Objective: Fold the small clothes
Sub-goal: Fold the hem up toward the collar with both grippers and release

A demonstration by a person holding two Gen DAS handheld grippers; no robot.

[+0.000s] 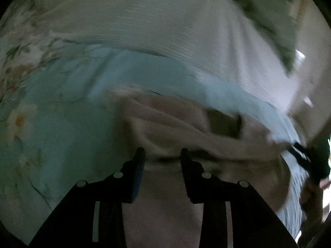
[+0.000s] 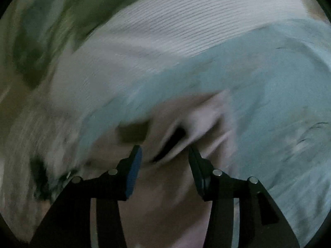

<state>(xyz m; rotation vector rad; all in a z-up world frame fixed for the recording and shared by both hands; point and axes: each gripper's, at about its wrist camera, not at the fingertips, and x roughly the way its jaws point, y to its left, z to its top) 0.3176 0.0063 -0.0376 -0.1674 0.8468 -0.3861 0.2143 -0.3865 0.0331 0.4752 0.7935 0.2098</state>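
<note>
A small beige garment [image 1: 186, 128] lies bunched on a pale blue floral sheet [image 1: 62, 113]. It carries a dark square patch [image 1: 224, 124]. My left gripper [image 1: 162, 155] is open, its fingers spread over the garment's near edge. In the right wrist view the same beige garment [image 2: 186, 124] is blurred by motion and shows a dark fold opening. My right gripper [image 2: 165, 150] is open over it, nothing pinched between the pads. At the far right of the left wrist view the other gripper [image 1: 306, 159] shows as a dark blurred shape.
A white ribbed blanket [image 1: 165, 20] lies behind the garment, also in the right wrist view [image 2: 186, 31]. A green cloth [image 1: 269, 10] sits at the back right. The blue sheet [image 2: 269, 93] spreads right of my right gripper.
</note>
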